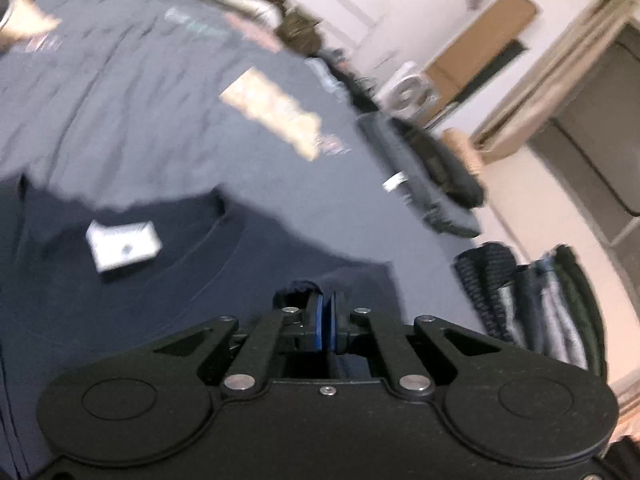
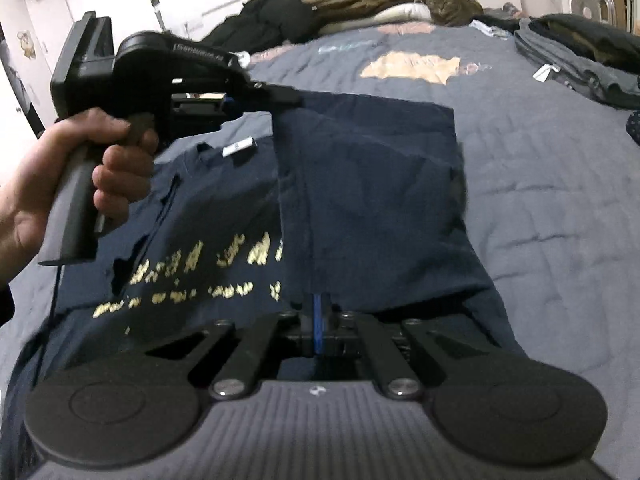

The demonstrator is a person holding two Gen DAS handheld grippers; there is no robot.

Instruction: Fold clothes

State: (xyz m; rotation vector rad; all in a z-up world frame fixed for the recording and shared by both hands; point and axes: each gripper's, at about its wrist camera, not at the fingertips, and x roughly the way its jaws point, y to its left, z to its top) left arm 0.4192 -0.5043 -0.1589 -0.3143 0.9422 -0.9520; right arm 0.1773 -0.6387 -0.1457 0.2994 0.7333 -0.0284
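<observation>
Across the middle of the right wrist view, a dark navy cotton T-shirt with cracked gold lettering lies on a grey-blue quilted bedspread, one side panel lifted and drawn over toward the centre. The right gripper at the lower middle of that view has its blue pads pressed together on the shirt's lower edge; the left gripper, held in a person's hand at the upper left, pinches the upper edge of the same raised panel. In the left wrist view, which is motion-blurred, the left gripper's jaws stand nearly closed with navy cloth between them, and the white neck label shows at centre left.

By its drape, the shirt looks light, limp and non-slippery; it will sag between two hold points and crease wherever it is laid. Holding at the hem and shoulder edges, as now, seems sound, since that keeps the fold line straight.

The bedspread is soft and rumpled, so it may drag on the cloth and ride up. A stack of folded dark garments sits at the upper right, a heap of black clothing at the top centre, and a tabby cat rests beside it near the pale wall.
</observation>
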